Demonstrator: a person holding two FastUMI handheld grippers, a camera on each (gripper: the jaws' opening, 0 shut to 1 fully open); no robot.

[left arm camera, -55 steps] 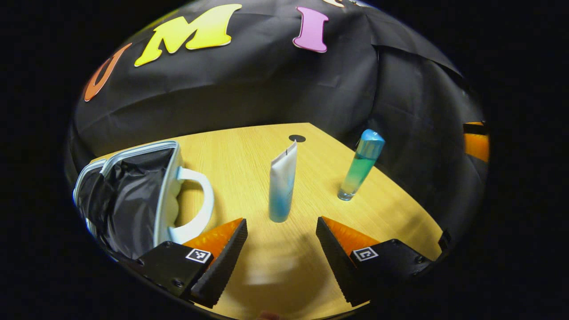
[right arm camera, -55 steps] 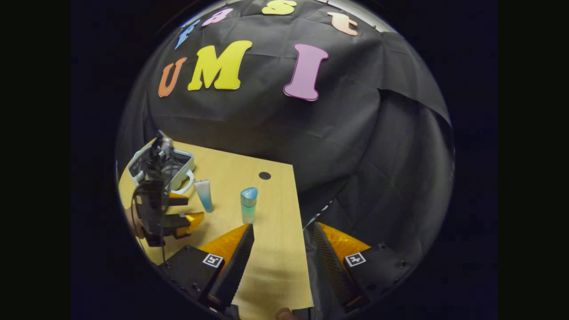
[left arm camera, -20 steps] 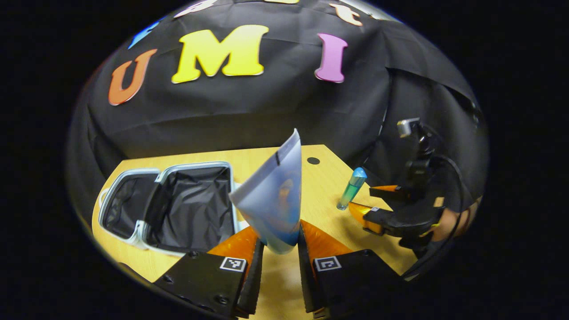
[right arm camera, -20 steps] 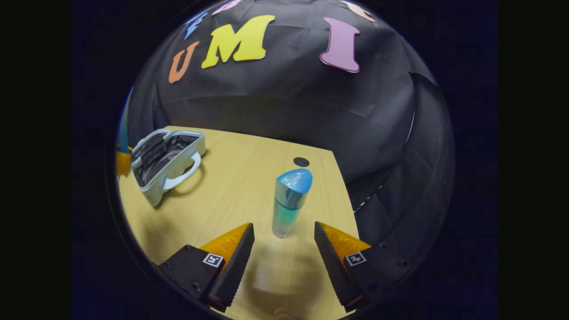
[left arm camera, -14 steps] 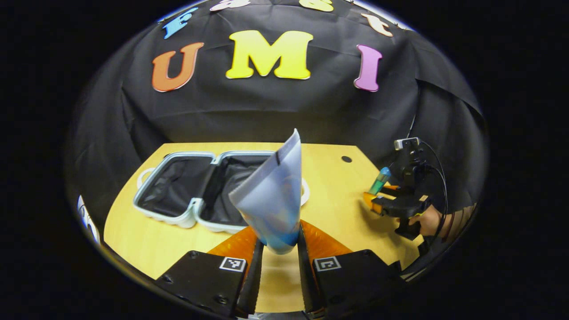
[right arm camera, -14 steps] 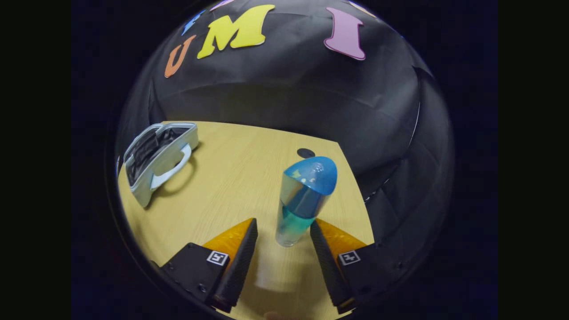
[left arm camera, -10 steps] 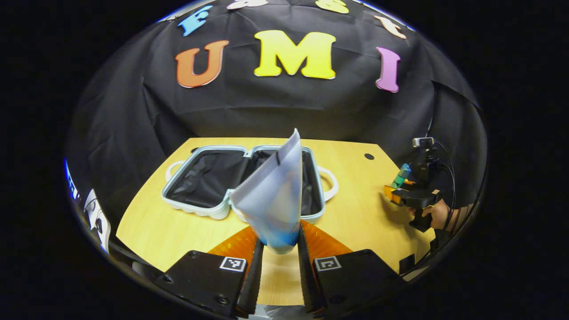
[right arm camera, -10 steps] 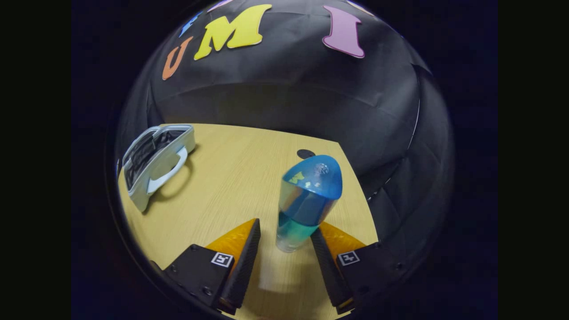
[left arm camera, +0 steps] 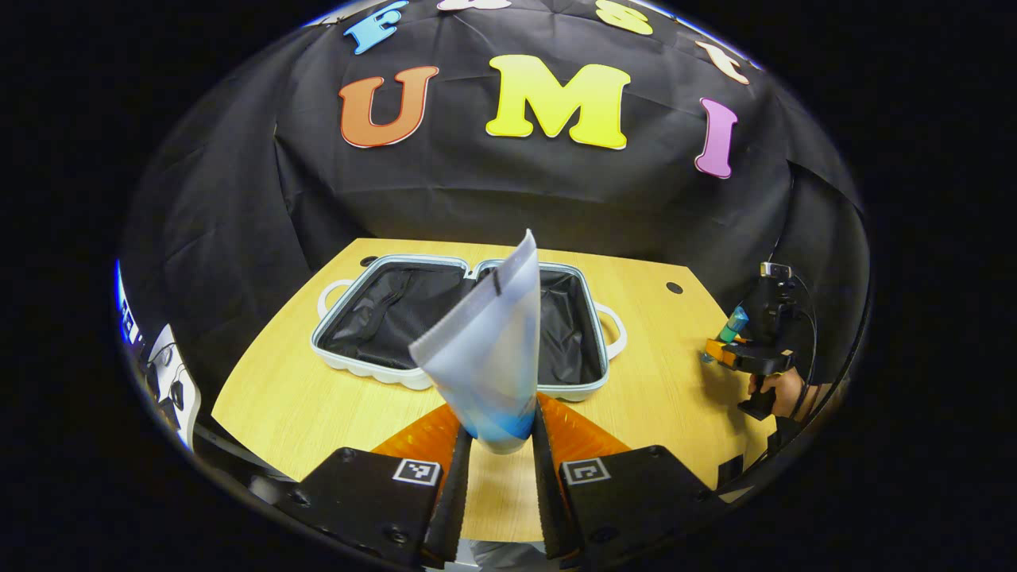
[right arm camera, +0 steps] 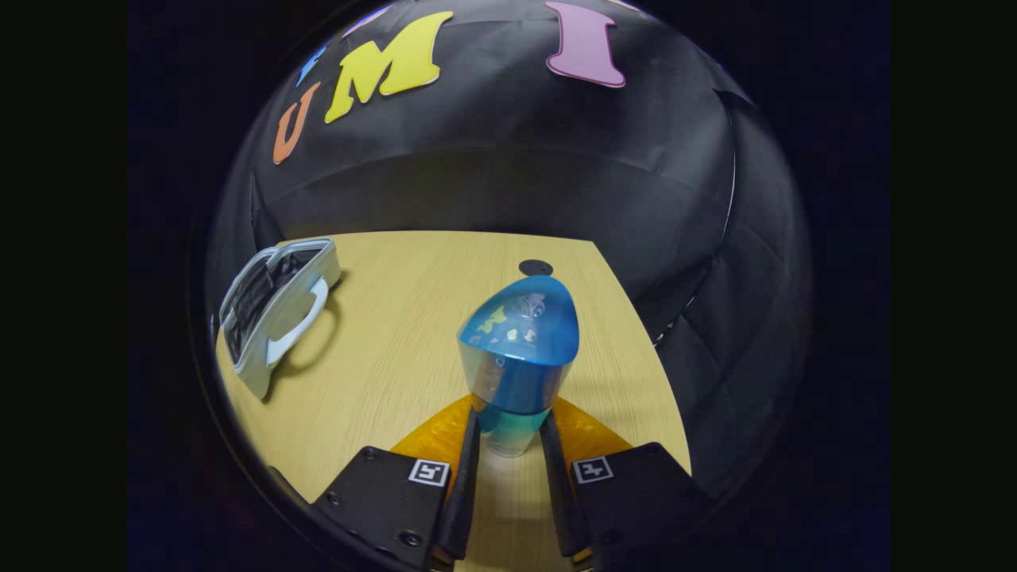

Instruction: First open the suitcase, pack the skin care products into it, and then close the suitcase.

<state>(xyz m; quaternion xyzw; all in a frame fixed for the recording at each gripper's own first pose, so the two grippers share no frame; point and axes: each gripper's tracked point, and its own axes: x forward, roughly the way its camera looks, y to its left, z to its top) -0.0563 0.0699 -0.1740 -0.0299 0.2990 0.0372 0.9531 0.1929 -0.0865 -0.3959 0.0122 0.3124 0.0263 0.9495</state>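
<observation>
Since 2.8 seconds back, both products have gone from standing free on the table to sitting between closed fingers: the tube has been lifted off the wood and carried round until the open suitcase lies straight ahead of it, and the right gripper has come in around the bottle and closed.

In the left gripper view the suitcase (left arm camera: 469, 326) lies flat on the wooden table (left arm camera: 278, 397), both halves spread open side by side, a white handle at each outer end. Its pale rim frames black lining, and nothing but that lining shows inside either half. The white-and-blue tube (left arm camera: 486, 357) stands upright in front of it, crimped end up and blue end down, hiding part of the case's middle. The left gripper (left arm camera: 499, 445) has its fingers drawn together on the tube's lower end, one pressing each side.

Far to the right in that view, near the table's edge, a hand (left arm camera: 783, 391) holds the right gripper (left arm camera: 719, 349) with the bottle (left arm camera: 732, 324) showing at its front.

In the right gripper view the bottle (right arm camera: 516, 365), clear-walled with blue-green liquid and a rounded blue cap, stands upright with its base on the table (right arm camera: 397, 318). The right gripper (right arm camera: 508, 445) is clamped on its lower body, a finger against either side. The suitcase (right arm camera: 274, 306) lies well apart at the left, seen edge-on. A small dark round spot (right arm camera: 535, 267) marks the tabletop beyond the bottle.
</observation>
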